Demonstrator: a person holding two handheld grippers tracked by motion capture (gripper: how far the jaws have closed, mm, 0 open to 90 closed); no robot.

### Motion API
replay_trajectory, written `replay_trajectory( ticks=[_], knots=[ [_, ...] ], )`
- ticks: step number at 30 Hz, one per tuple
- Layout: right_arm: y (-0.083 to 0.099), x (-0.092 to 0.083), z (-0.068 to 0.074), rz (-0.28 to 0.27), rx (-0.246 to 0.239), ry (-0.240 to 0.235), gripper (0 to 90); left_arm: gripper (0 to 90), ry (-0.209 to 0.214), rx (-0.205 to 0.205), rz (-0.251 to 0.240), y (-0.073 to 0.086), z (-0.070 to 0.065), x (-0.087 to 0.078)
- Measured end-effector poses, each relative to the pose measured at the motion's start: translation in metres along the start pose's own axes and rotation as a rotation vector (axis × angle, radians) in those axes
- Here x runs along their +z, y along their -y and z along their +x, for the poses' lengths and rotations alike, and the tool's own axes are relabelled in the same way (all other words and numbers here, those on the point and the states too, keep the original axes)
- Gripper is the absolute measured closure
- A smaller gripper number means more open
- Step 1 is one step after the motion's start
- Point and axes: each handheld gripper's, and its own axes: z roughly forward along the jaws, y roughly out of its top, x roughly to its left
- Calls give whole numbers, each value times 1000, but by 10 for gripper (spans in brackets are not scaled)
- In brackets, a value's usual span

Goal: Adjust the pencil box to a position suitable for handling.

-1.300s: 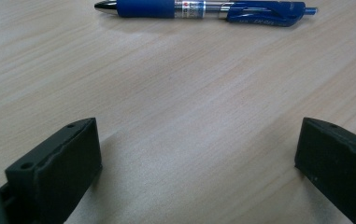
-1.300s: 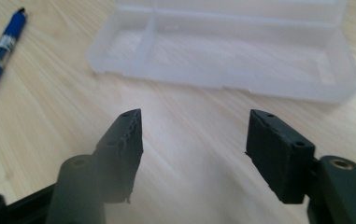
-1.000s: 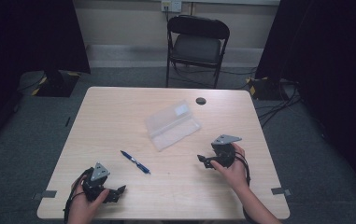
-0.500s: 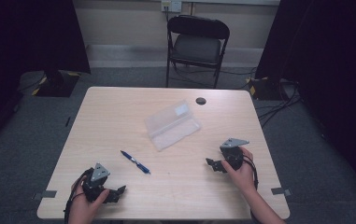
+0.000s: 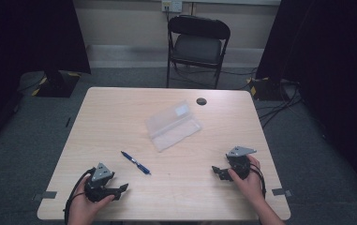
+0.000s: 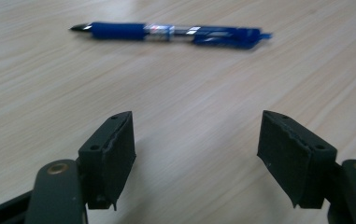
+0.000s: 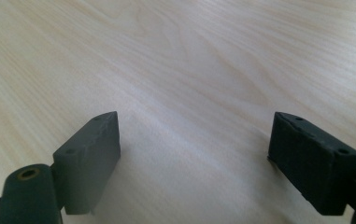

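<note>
A blue pen (image 5: 136,162) lies on the light wooden table (image 5: 120,117), left of its middle and toward the front. A clear plastic case (image 5: 173,126) lies open near the table's centre. My left gripper (image 5: 121,189) rests low at the front left, open, nothing between its jaws. In the left gripper view the pen (image 6: 171,34) lies crosswise beyond the open gripper (image 6: 196,140). At the front right my right gripper (image 5: 216,171) sits close to the table, held by a hand. In the right gripper view it (image 7: 194,149) stands open over bare wood.
A small black round cap (image 5: 201,101) sits near the table's far edge. A black folding chair (image 5: 197,44) stands behind the table. Cables (image 5: 279,101) run over the floor at the right. Tape marks (image 5: 278,191) sit at the front corners.
My right gripper has moved toward the front edge of the table and lower. The left gripper, the pen and the case have stayed put.
</note>
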Motion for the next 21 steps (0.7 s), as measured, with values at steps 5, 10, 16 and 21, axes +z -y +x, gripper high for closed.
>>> replay_trajectory(
  ticks=[5,10,16,21],
  knots=[
    [4,-4,1,-2,-5,-5,161,371,54,12,-26,-29,-9,8],
    [4,-4,1,-2,-4,-7,161,440,86,61,-49,-67,-13,24],
    [4,-4,1,-1,-3,-7,160,492,94,103,-35,-99,-16,57],
    [4,-4,1,-2,-4,-7,160,525,100,117,-29,-115,-14,78]
  ],
)
